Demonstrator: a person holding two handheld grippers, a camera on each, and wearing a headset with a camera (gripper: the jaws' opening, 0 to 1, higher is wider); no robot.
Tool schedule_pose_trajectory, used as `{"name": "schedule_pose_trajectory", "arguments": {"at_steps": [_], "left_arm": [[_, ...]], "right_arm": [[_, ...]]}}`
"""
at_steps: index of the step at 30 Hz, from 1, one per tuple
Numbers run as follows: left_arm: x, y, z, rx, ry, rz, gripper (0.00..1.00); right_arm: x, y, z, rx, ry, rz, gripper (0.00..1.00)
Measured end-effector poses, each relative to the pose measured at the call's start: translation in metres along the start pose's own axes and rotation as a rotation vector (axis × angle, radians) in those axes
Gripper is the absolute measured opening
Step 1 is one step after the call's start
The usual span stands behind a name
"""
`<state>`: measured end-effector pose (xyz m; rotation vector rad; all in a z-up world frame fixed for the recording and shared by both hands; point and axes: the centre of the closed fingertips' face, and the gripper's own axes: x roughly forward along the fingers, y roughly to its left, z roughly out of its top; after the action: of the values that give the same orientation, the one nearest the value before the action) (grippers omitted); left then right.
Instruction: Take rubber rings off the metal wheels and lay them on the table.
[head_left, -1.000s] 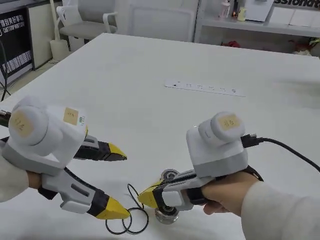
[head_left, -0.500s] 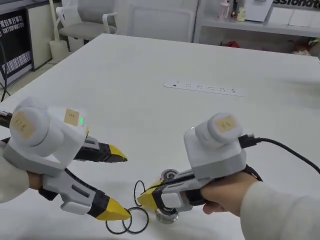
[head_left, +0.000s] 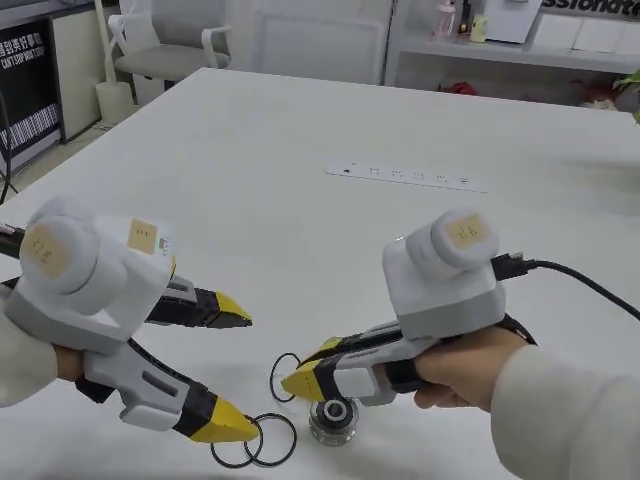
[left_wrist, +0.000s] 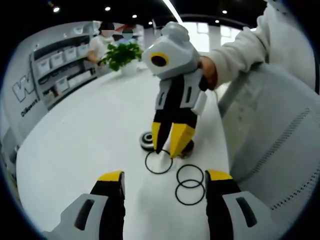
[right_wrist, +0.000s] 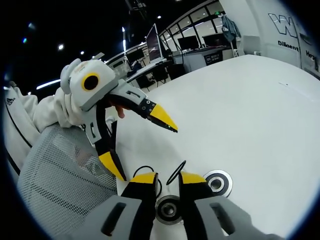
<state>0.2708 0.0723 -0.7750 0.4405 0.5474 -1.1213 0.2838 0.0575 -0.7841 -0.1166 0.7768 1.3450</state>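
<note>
The right hand-held gripper (head_left: 297, 381), low and just right of centre in the head view, has its yellow-tipped jaws drawn nearly together on a thin black rubber ring (left_wrist: 159, 173); the ring stands up between the jaws at the bottom of the right gripper view, and at the centre of the left gripper view it loops out from their tips. Just below those tips, at the lower centre of the head view, a round silver metal wheel (head_left: 332, 420) sits on the white table (head_left: 300, 180). A second silver metal wheel (right_wrist: 217, 182) lies just right of the jaws in the right gripper view; whether either wheel has rubber left on it is too small to tell.

To the lower left, two more black rubber rings (left_wrist: 190, 184) lie flat and overlapping on the table. The left hand-held gripper (head_left: 240, 370) hangs above them with jaws spread wide, gripping nothing.

The rings look light, soft and stretchy, likely to flop or cling to a jaw; a pinch on one short stretch of the cord should do. The wheels look heavier, smooth and prone to slide; one would probably need steadying while rubber is peeled from its rim.
</note>
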Motion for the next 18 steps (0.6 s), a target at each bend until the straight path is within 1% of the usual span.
{"name": "schedule_pose_trajectory", "arguments": {"at_steps": [4, 11, 18], "left_arm": [[0.0, 0.0, 0.0, -0.002, -0.002, 0.002, 0.66], [0.0, 0.0, 0.0, -0.003, -0.002, -0.001, 0.66], [0.001, 0.0, 0.0, -0.004, -0.001, -0.003, 0.66]], "right_arm": [[-0.005, -0.006, 0.005, 0.002, -0.021, -0.018, 0.14], [-0.017, -0.018, 0.017, 0.029, -0.077, -0.052, 0.15], [-0.023, -0.025, 0.019, 0.038, -0.093, -0.074, 0.15]]}}
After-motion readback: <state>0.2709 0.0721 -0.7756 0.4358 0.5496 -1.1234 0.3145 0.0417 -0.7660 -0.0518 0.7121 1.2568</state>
